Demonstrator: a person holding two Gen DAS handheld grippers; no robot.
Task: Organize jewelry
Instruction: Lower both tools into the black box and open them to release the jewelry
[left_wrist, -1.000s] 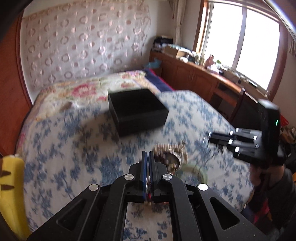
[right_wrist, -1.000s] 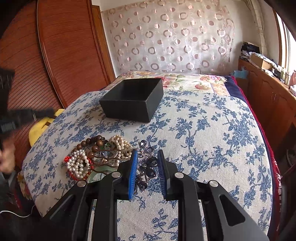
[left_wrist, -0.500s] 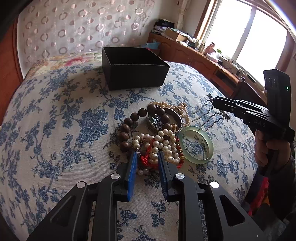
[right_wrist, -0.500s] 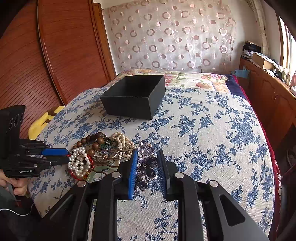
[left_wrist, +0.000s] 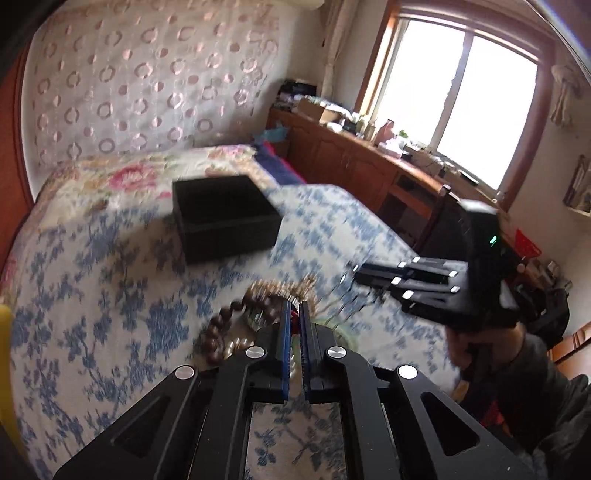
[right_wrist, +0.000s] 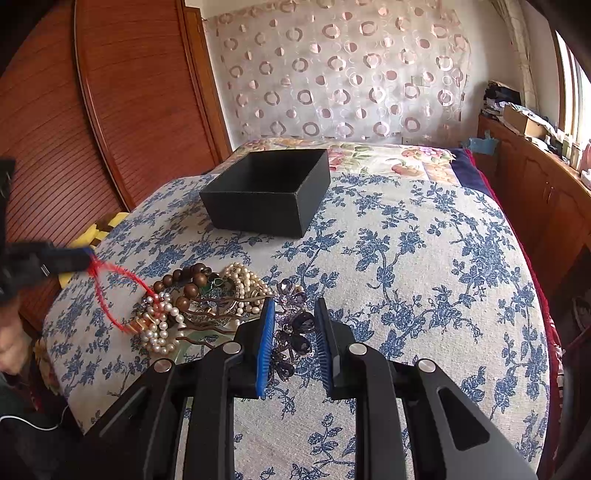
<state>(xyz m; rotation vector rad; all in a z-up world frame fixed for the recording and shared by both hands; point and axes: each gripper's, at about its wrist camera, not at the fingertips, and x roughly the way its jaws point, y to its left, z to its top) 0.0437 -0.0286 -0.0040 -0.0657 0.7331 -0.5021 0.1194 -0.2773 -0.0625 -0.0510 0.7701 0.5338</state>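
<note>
A jewelry pile (right_wrist: 199, 306) lies on the blue floral cloth: brown wooden beads (right_wrist: 184, 280), white pearls (right_wrist: 243, 277), a purple flower brooch (right_wrist: 293, 325). An open black box (right_wrist: 266, 192) stands behind it, also in the left wrist view (left_wrist: 225, 218). My left gripper (left_wrist: 294, 314) is shut on a red string bracelet (right_wrist: 110, 291) and lifts it left of the pile; it also shows at the left edge of the right wrist view (right_wrist: 88, 260). My right gripper (right_wrist: 294, 314) is open, its fingers on either side of the brooch; it also shows in the left wrist view (left_wrist: 351, 275).
A wooden wardrobe (right_wrist: 92, 110) stands to the left. A yellow object (right_wrist: 96, 229) lies at the cloth's left edge. A wooden counter with clutter (left_wrist: 369, 147) runs under the window (left_wrist: 461, 92). A bed with a floral cover (right_wrist: 388, 155) lies behind the box.
My left gripper has closed on the red string and pulled it up and left out of the pile. The left view has tilted up. My right gripper has stayed around the brooch.
</note>
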